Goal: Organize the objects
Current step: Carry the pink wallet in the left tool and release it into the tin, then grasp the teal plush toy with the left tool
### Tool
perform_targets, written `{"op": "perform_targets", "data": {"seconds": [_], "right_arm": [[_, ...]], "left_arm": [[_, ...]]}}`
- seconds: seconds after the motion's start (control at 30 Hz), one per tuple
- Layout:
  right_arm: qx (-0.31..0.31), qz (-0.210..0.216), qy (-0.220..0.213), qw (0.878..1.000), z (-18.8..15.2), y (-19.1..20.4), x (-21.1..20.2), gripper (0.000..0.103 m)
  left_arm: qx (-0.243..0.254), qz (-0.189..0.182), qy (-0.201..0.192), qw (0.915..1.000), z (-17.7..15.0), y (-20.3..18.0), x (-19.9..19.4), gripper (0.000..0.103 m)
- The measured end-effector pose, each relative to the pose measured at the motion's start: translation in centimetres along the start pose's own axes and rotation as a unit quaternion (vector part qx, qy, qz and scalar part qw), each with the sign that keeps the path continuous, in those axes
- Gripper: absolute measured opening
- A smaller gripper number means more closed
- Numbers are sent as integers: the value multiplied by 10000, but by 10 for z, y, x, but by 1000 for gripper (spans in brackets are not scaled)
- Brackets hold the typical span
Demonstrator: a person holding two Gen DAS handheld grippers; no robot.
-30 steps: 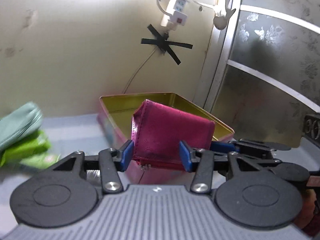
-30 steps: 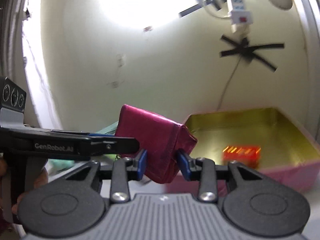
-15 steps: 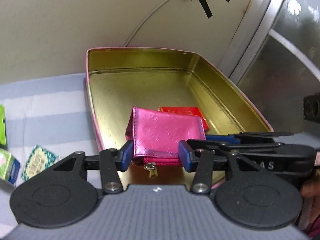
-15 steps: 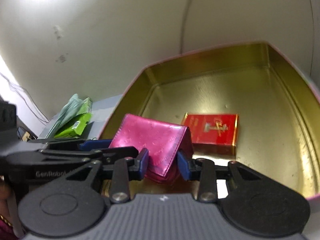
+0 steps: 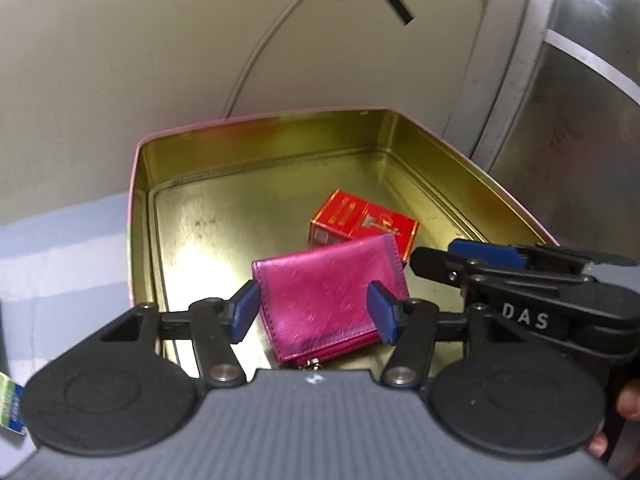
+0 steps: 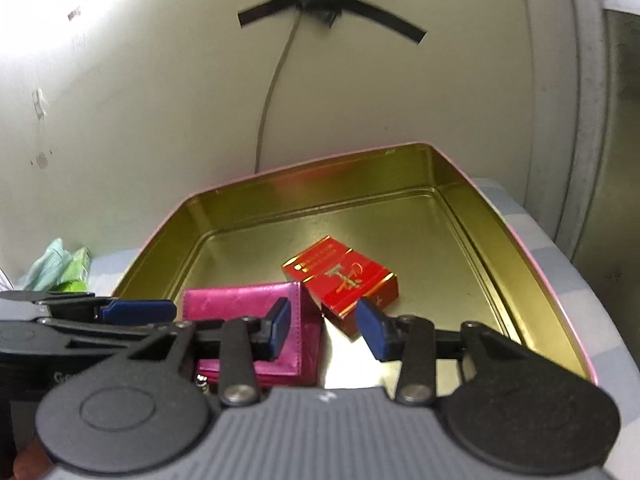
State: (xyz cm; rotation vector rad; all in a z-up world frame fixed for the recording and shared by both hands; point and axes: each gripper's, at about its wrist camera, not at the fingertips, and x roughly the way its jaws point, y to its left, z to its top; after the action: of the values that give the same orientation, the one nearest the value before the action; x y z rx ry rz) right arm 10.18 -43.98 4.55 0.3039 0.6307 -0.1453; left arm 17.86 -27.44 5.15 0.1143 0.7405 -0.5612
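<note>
Two grippers, left gripper and right gripper, are opening their jaws, pads clear of the glossy magenta faux-leather wallet, which lies in the gold-lined pink tin. Likely light, soft, slick; pinch its short edges.

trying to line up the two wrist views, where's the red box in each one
Left wrist view: the red box lies right of centre on the tin's floor, just behind the pink wallet.
Right wrist view: the red box lies near the centre, right of the pink wallet, beyond the gap of the right tool.
Shared landmark: the black tape cross on the wall above the gold tin.
</note>
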Motion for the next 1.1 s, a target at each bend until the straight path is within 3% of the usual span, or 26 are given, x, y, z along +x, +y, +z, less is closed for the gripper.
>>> {"op": "perform_targets", "data": {"seconds": [0.3,0.6,0.93,1.1], "right_arm": [[19,327,-470,9984,-20,26,-52,40],[-407,780,-518,9948,-34,93,-74,46],[-971,1328,69,9864,-75,178,-54,46],[-1021,1659,508,9795,-95,216,-30,46]], "left_arm": [[429,279,-583,9970,-28,-4,-69,62],[317,688,-546,9956,-70,39,-111,63],[-375,1087,-258,9930,-140,120,-139,69],[-808,1501,-270,9850,-176,173,-167,69]]}}
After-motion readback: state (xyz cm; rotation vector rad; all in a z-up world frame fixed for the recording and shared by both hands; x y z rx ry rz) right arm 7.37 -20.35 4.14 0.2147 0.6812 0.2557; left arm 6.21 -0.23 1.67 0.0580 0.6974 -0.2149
